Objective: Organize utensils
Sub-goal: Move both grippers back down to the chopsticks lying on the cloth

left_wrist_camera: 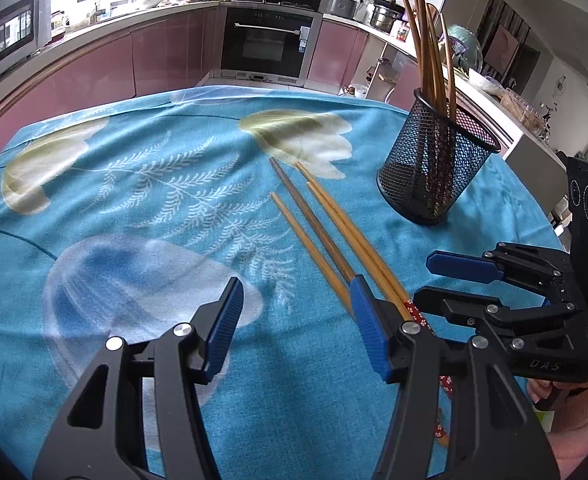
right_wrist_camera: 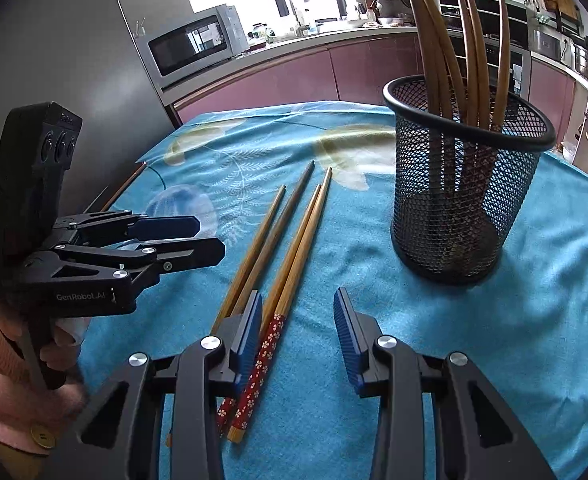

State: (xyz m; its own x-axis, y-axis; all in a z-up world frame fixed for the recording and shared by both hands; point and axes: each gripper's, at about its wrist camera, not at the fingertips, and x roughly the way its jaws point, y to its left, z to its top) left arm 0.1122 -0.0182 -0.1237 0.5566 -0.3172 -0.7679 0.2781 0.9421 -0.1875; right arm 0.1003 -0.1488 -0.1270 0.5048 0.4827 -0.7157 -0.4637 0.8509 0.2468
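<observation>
Several wooden chopsticks (left_wrist_camera: 314,220) (right_wrist_camera: 304,240) lie side by side on the blue flowered tablecloth (left_wrist_camera: 154,208), two of them with red patterned ends. A black mesh cup (left_wrist_camera: 434,168) (right_wrist_camera: 462,200) stands upright to their right and holds several more chopsticks. My left gripper (left_wrist_camera: 298,320) (right_wrist_camera: 210,236) is open low over the cloth, with its right finger over the near ends of the chopsticks and only cloth between its pads. My right gripper (right_wrist_camera: 298,328) (left_wrist_camera: 424,278) is open too. Its left finger sits over the red ends, and one red end lies just inside the gap, untouched.
A single reddish chopstick (right_wrist_camera: 126,184) lies near the table's left edge. Hands in pink sleeves (right_wrist_camera: 10,376) hold both tools. Behind the table run pink kitchen cabinets (left_wrist_camera: 166,56) with an oven (left_wrist_camera: 270,40), and a microwave (right_wrist_camera: 192,44) stands beside a grey fridge.
</observation>
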